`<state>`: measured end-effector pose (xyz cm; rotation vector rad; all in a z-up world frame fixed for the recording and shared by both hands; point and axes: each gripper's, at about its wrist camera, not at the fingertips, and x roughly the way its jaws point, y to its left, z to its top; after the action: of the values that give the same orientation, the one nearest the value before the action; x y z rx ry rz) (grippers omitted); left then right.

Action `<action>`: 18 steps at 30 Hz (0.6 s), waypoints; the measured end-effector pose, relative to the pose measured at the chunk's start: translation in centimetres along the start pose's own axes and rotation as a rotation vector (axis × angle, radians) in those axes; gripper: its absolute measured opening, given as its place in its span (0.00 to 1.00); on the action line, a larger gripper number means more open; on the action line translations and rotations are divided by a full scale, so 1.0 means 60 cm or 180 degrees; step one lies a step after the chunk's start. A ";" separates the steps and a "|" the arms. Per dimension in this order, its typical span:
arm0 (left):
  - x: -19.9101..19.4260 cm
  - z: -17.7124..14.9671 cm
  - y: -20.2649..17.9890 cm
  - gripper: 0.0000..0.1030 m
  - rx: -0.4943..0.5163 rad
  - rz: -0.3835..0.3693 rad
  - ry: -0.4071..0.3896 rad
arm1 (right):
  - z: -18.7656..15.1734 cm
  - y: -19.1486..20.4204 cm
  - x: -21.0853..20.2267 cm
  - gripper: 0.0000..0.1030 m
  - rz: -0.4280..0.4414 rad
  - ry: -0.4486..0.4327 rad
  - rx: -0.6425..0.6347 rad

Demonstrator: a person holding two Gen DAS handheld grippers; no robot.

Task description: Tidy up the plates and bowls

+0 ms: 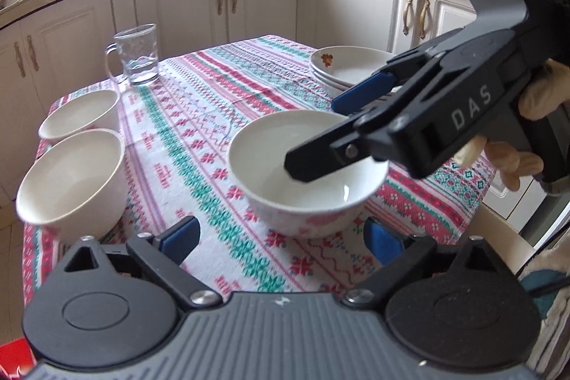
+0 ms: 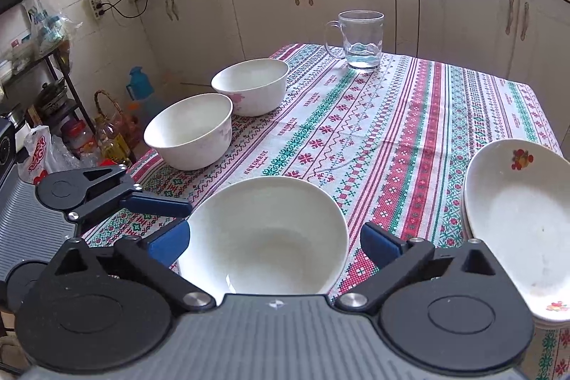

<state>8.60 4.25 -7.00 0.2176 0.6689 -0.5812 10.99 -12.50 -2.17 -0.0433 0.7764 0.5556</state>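
Note:
A white bowl with pink flowers (image 1: 306,180) stands mid-table; it also shows close in the right wrist view (image 2: 267,237). My right gripper (image 1: 313,134) (image 2: 274,244) is open, hovering just over this bowl, fingers straddling it without touching. My left gripper (image 1: 281,237) is open and empty, just short of the bowl's near side; its fingers (image 2: 156,205) show at the left of the right wrist view. Two more white bowls (image 1: 71,177) (image 1: 82,113) stand at the table's left edge, also in the right wrist view (image 2: 188,134) (image 2: 253,84). A stack of flowered plates (image 1: 349,66) (image 2: 516,219) sits at the right.
A glass mug (image 1: 137,56) (image 2: 361,38) stands at the table's far side on the patterned tablecloth (image 1: 221,109) (image 2: 392,130). White kitchen cabinets (image 1: 213,2) surround the table. A cluttered shelf and bottles (image 2: 53,116) stand on the floor beyond the left edge.

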 end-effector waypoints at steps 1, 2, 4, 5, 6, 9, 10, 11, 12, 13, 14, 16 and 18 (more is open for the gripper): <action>-0.005 -0.003 0.004 0.95 -0.0031 0.0025 0.0007 | 0.001 0.003 -0.001 1.00 0.0003 0.0002 -0.0027; -0.010 -0.006 0.008 0.95 -0.0061 0.0056 0.0011 | 0.003 0.006 -0.003 1.00 0.0003 0.0004 -0.0059; -0.021 -0.012 0.020 0.95 -0.0137 0.0153 0.0001 | 0.008 0.012 -0.004 1.00 0.0001 -0.0002 -0.0122; -0.026 -0.015 0.025 0.95 -0.0172 0.0200 -0.0006 | 0.010 0.015 -0.005 1.00 0.0009 -0.0004 -0.0149; -0.030 -0.017 0.031 0.95 -0.0211 0.0253 -0.0014 | 0.013 0.018 -0.005 1.00 0.0015 -0.0008 -0.0181; -0.043 -0.023 0.053 0.95 -0.0366 0.0418 -0.0061 | 0.022 0.028 -0.002 1.00 0.0013 0.0009 -0.0292; -0.046 -0.024 0.060 0.95 -0.0418 0.0473 -0.0085 | 0.026 0.032 -0.001 1.00 0.0015 0.0014 -0.0346; -0.048 -0.026 0.067 0.95 -0.0457 0.0539 -0.0102 | 0.031 0.037 0.000 1.00 0.0021 0.0025 -0.0396; -0.050 -0.026 0.073 0.95 -0.0481 0.0592 -0.0107 | 0.035 0.041 0.002 1.00 0.0030 0.0036 -0.0444; -0.050 -0.027 0.079 0.95 -0.0495 0.0635 -0.0112 | 0.040 0.046 0.003 1.00 0.0043 0.0039 -0.0491; -0.050 -0.028 0.084 0.95 -0.0510 0.0685 -0.0120 | 0.045 0.050 0.005 1.00 0.0064 0.0046 -0.0534; -0.050 -0.030 0.097 0.95 -0.0539 0.0776 -0.0131 | 0.058 0.057 0.012 1.00 0.0104 0.0068 -0.0609; -0.048 -0.030 0.110 0.95 -0.0565 0.0839 -0.0154 | 0.072 0.065 0.020 1.00 0.0116 0.0097 -0.0671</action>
<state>9.62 11.61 -6.47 0.1226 0.6291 -0.2718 12.62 -7.60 0.75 -0.2330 0.7468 0.6712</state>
